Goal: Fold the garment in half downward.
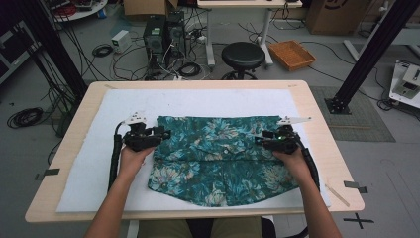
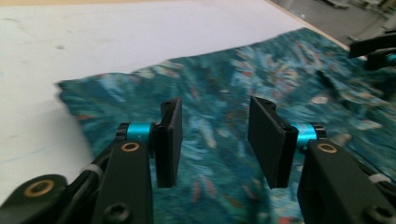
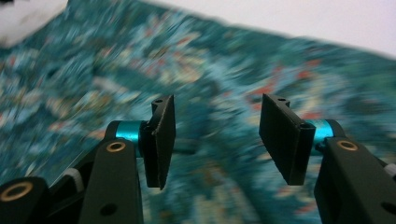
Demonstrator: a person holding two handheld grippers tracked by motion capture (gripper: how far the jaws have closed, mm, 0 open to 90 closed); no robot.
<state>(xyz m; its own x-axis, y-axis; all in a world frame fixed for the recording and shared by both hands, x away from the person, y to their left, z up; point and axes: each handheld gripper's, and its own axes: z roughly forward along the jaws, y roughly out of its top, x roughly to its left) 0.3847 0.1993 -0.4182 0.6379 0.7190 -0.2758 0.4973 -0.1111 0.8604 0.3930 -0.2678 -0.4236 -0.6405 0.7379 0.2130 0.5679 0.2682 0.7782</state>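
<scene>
A teal floral garment lies folded flat on the white mat, its top edge straight and its lower hem curved. My left gripper hovers at the cloth's upper left edge and points inward. In the left gripper view my left gripper stands open over the cloth, with nothing between the pads. My right gripper is at the upper right edge, facing the left one. Seen in its own view, my right gripper is open above the blurred fabric.
The mat covers a wooden table with bare mat left and behind the garment. Beyond the table are a black stool, an orange basket, computer towers and floor cables. Black frame posts stand on both sides.
</scene>
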